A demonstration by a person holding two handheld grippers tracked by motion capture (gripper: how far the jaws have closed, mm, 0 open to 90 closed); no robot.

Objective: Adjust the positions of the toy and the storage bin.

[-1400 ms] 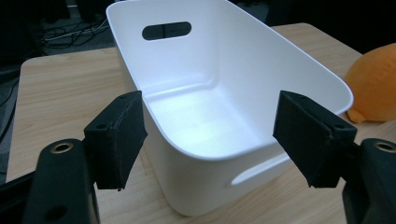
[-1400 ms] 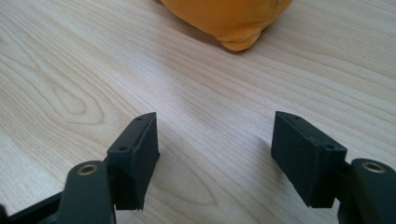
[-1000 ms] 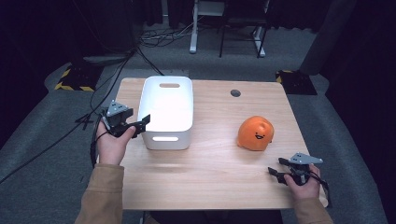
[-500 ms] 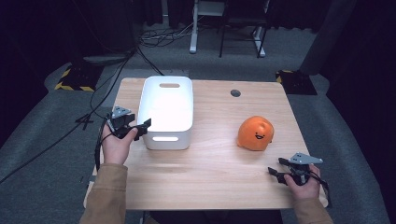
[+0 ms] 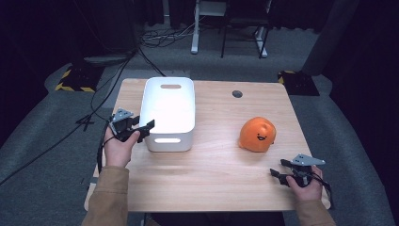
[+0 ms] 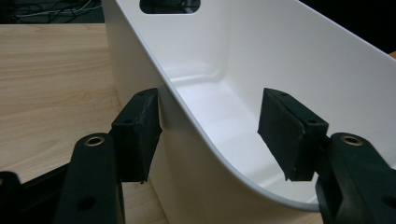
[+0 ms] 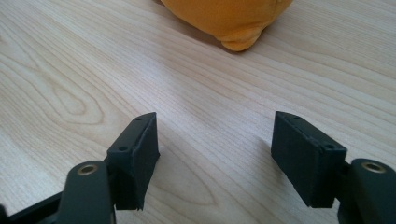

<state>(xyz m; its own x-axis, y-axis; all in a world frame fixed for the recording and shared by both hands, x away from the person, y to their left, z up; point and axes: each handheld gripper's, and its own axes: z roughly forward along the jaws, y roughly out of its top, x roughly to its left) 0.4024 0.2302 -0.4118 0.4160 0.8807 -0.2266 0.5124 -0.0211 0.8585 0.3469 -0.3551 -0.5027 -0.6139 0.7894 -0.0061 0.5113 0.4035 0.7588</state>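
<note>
A: High view. Dark room, grey carpet, cables across the floor, chair legs at the back. Light wooden table [image 5: 211, 179] carries a white bin [image 5: 169, 113] on its left half and an orange plush toy [image 5: 257, 134] with a smiling face on its right half, well apart from the bin. Left gripper [image 5: 141, 128] is at the bin's near-left corner. Right gripper [image 5: 281, 169] is low near the table's near-right edge, near the toy but not touching it.

B: Finger state, left?

A: Left gripper view. Fingers [image 6: 138, 133] spread, straddling the bin's rim: one outside the wall, just beside it, the other over the inside. Gap visible on the inner side, so no pinch yet. Bin interior holds nothing; handle slot [image 6: 170, 5] at the far end.

B: And the right?

A: Right gripper view. Fingers [image 7: 135, 156] spread over bare wood, nothing between them. Toy's lower edge [image 7: 233, 21] sits ahead, apart from them.

B: Step in hand?

A: Judgement: the left hand is about to take hold of the bin wall; the toy waits on the table. Next move calls for pressing the fingers together on the rim, squarely, so the thin wall does not slip. The right would then advance to the toy.
</note>
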